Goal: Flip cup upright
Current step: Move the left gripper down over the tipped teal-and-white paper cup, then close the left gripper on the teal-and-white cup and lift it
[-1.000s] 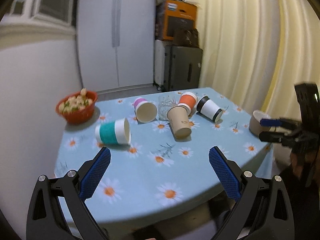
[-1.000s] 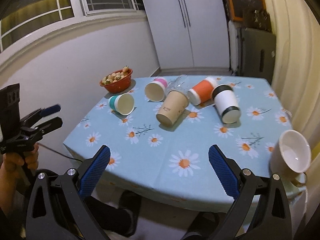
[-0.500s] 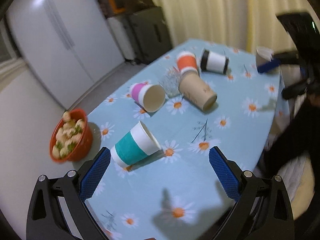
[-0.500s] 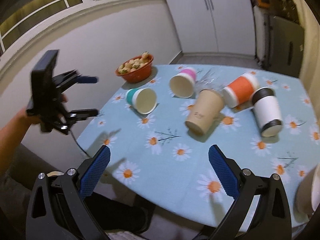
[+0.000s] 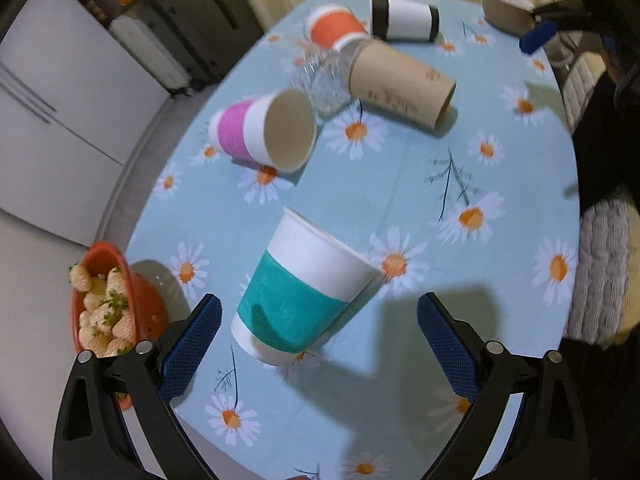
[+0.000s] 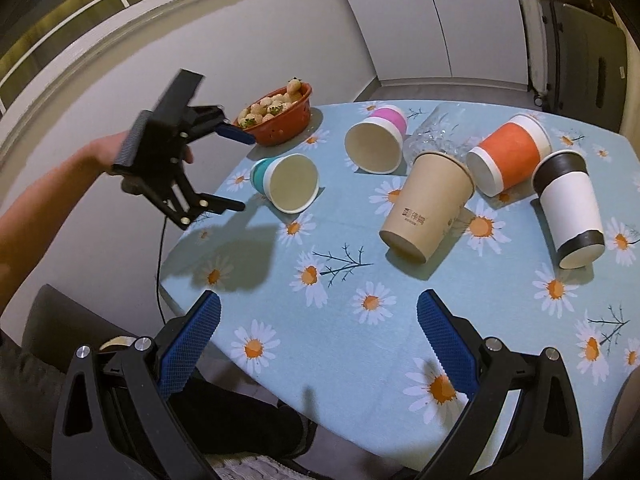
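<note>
A teal-and-white paper cup [image 5: 304, 292] lies on its side on the daisy tablecloth, also in the right wrist view [image 6: 286, 182], mouth facing away from my left gripper. My left gripper [image 5: 318, 340] is open and hovers just above and behind the cup, its base between the blue pads [image 5: 192, 340]. In the right wrist view the left gripper [image 6: 240, 170] sits left of the cup. My right gripper [image 6: 318, 340] is open and empty over the table's near edge. A pink cup [image 5: 266, 134], brown cup [image 5: 400, 84], orange cup [image 5: 336, 30] and black-and-white cup [image 5: 404, 18] also lie tipped over.
A red bowl of strawberries [image 5: 106, 312] stands at the table's left edge, close to the left gripper. A tipped clear glass [image 5: 324, 80] lies between the pink and brown cups. A beige mug [image 5: 504, 8] sits at the far right corner. The table [image 6: 400, 352] edge curves nearby.
My left gripper has moved in over the table and down onto the teal cup, which now fills its view. The right gripper has shifted slightly closer to the table.
</note>
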The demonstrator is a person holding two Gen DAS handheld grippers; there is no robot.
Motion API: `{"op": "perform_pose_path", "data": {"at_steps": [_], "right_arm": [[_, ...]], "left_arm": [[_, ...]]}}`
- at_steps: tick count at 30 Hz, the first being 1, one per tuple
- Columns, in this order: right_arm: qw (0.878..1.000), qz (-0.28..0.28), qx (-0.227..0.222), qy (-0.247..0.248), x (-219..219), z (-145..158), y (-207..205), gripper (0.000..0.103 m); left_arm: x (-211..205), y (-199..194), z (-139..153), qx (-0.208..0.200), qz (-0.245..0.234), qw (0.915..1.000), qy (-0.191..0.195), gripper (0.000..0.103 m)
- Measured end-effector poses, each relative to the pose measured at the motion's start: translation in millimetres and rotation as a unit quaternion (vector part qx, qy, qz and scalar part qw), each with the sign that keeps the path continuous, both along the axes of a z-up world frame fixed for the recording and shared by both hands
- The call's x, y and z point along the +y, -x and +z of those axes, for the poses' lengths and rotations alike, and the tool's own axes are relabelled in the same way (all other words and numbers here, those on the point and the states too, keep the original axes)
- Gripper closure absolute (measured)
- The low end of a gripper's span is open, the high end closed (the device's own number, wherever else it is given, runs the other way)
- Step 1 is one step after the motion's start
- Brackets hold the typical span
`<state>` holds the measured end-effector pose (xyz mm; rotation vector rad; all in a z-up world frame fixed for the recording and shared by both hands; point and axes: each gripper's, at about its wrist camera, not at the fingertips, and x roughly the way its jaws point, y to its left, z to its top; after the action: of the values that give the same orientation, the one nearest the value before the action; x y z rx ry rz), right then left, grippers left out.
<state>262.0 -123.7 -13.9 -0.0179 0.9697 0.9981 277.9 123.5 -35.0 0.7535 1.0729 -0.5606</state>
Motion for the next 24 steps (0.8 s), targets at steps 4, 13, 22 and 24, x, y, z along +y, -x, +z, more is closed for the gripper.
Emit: {"op": "perform_pose_path", "data": {"at_steps": [4, 13, 22, 24], "right_arm": [[1.0, -0.006, 0.007, -0.007, -3, -2, -7, 0.005], [1.0, -0.006, 0.023, -0.002, -7, -9, -17, 0.005], [0.999, -0.02, 0.039, -0.012, -18, -9, -22, 0.005], [0.999, -0.023, 0.04, -0.016, -20, -8, -23, 0.005]], "left_arm": [[-1, -11, -8, 0.012, -0.017, 0.9997, -0.012, 0.023], [-6, -29, -29, 0.046, -0.039, 0.9976, -0.033, 0.024], [-7, -37, -32, 0.065, -0.031, 0.997, -0.028, 0.033], [-8, -36, -30, 0.065, -0.027, 0.9972, -0.025, 0.033]]}}
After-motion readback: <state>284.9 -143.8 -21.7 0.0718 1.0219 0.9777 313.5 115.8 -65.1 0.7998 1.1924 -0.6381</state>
